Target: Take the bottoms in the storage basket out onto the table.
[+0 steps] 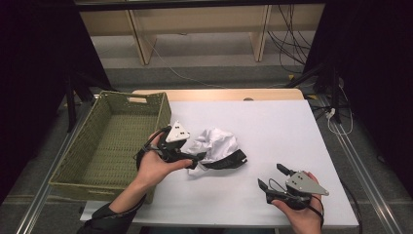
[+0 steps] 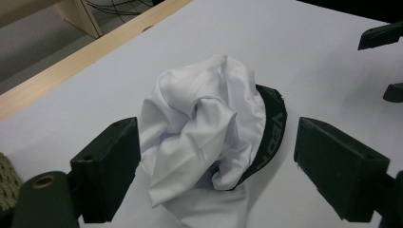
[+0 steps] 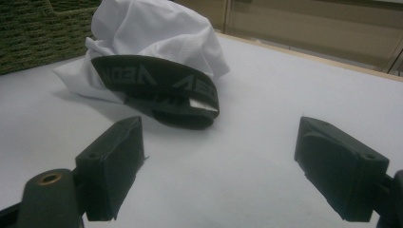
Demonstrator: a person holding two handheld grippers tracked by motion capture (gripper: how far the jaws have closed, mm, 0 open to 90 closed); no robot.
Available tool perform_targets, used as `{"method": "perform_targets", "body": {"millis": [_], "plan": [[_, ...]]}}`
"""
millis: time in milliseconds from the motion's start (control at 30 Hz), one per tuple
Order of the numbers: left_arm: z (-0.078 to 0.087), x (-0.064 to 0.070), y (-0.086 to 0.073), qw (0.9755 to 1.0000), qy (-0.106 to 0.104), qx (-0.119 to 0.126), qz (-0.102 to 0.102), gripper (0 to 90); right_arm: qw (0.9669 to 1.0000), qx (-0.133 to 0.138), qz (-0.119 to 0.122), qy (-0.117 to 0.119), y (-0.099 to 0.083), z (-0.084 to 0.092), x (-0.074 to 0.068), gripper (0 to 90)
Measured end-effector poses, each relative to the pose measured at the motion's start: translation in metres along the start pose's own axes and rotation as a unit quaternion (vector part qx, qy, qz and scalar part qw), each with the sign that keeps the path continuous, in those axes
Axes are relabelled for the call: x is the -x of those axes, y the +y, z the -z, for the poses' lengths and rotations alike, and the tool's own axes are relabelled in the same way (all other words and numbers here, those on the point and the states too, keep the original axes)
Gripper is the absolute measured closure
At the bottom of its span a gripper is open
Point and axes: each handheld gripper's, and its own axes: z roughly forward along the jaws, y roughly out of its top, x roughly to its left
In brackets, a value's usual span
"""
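1 crumpled white garment (image 2: 199, 137) with a black lettered waistband (image 3: 157, 78) lies mid-table, just right of the green woven basket (image 1: 104, 141). Likely step: grasp it for the basket. Best to bite deep into the bunched cloth, not a loose fold. Left gripper (image 1: 192, 160), jaws wide, straddles the heap, left jaw touching it. Right gripper (image 1: 272, 178), also wide, holding nothing, hovers well apart.

Looks like a lab: black curtains (image 1: 29, 73), loose cables (image 1: 292, 44), alu rails (image 1: 363, 161) round a white table (image 1: 272, 126)
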Motion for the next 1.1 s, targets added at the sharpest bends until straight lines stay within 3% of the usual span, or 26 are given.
{"method": "perform_targets", "body": {"millis": [633,1100], "plan": [[0.031,-0.021,-0.004,0.999,0.012,0.03,0.03,15.5,1.0,0.002,-0.003,0.001,0.0,-0.001,0.0,17.5],[0.045,-0.038,-0.012,0.9975,0.024,0.043,0.051,15.5,1.0,-0.001,-0.004,0.001,0.0,0.0,0.0,17.4]]}}
